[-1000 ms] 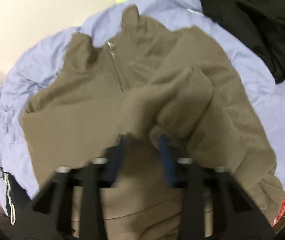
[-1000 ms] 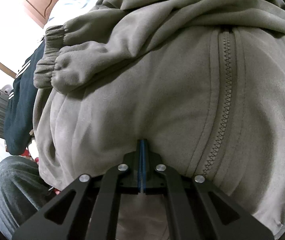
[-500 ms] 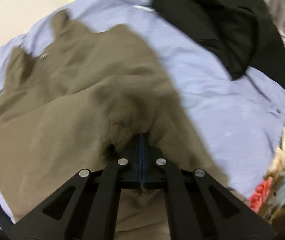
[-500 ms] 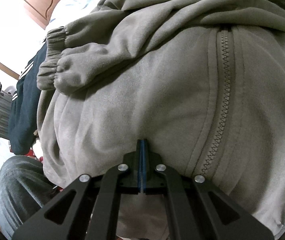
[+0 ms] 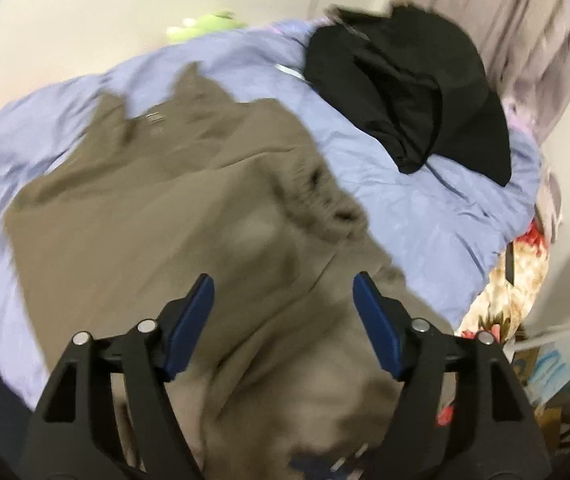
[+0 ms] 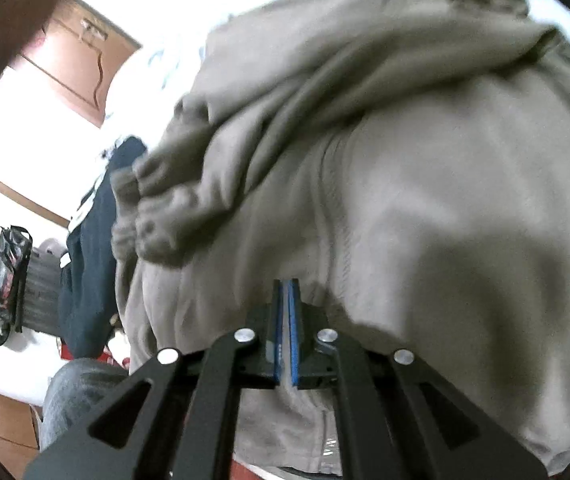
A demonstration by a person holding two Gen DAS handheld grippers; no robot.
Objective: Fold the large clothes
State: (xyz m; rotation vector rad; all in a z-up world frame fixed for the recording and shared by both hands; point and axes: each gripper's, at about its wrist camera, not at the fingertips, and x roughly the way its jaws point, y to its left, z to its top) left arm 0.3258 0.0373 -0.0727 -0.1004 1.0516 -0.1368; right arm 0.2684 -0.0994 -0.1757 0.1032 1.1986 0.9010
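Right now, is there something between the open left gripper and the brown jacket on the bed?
Nothing visible is in the way. The left gripper hangs open directly above the brown jacket. The black garment lies apart, farther away on the blue bedsheet.

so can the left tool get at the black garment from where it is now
Probably yes. The left tool is open with nothing held, and only bare blue sheet lies between the brown jacket under it and the black garment.

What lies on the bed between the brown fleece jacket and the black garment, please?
Only bare lilac bedsheet lies between the brown fleece jacket and the black garment; the left wrist view shows it.
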